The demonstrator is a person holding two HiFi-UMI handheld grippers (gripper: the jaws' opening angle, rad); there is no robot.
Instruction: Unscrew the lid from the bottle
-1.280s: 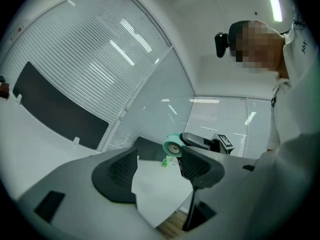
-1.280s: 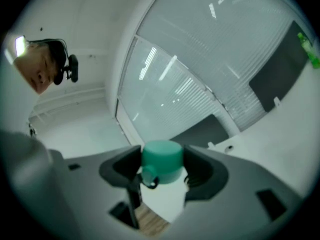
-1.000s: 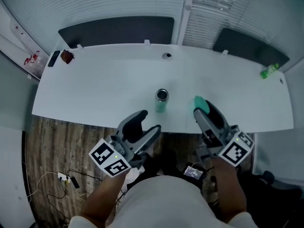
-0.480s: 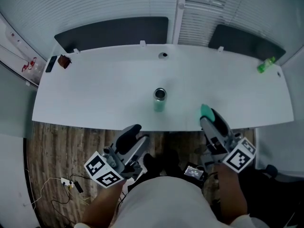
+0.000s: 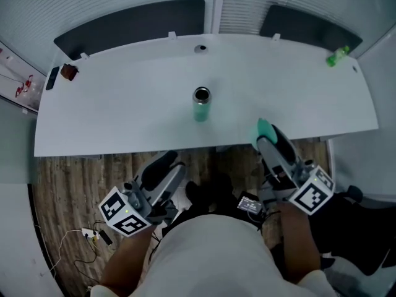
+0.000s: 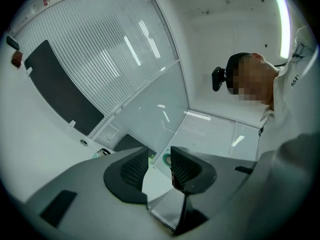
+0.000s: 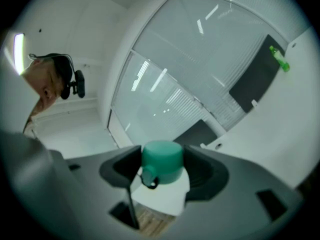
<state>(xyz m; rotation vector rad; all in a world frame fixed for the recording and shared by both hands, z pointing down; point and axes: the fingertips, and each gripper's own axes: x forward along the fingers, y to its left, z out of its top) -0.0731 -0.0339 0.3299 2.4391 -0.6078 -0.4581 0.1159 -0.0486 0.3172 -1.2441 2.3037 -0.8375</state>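
The open-mouthed green bottle [image 5: 201,106] stands upright near the middle of the white table [image 5: 111,113], with no lid on it. Its green lid [image 5: 265,129] is clamped in my right gripper [image 5: 268,133], which hovers at the table's near edge, right of the bottle. In the right gripper view the lid [image 7: 162,162] sits squarely between the two pads of my right gripper [image 7: 162,168]. My left gripper [image 5: 168,165] hangs below the table's near edge over the floor. Its jaws are closing with nothing between them in the left gripper view [image 6: 159,167]. There the bottle's rim [image 6: 103,153] shows far off to the left.
A small green object [image 5: 336,56] lies at the table's far right corner. A red item [image 5: 68,72] and a dark phone [image 5: 52,77] lie at the far left. A cable hole [image 5: 200,48] is near the back edge. A power strip [image 5: 93,235] lies on the wooden floor.
Both grippers have drawn back from the table toward the person. The left jaws have narrowed. The right gripper has kept the lid, and the bottle has stayed upright.
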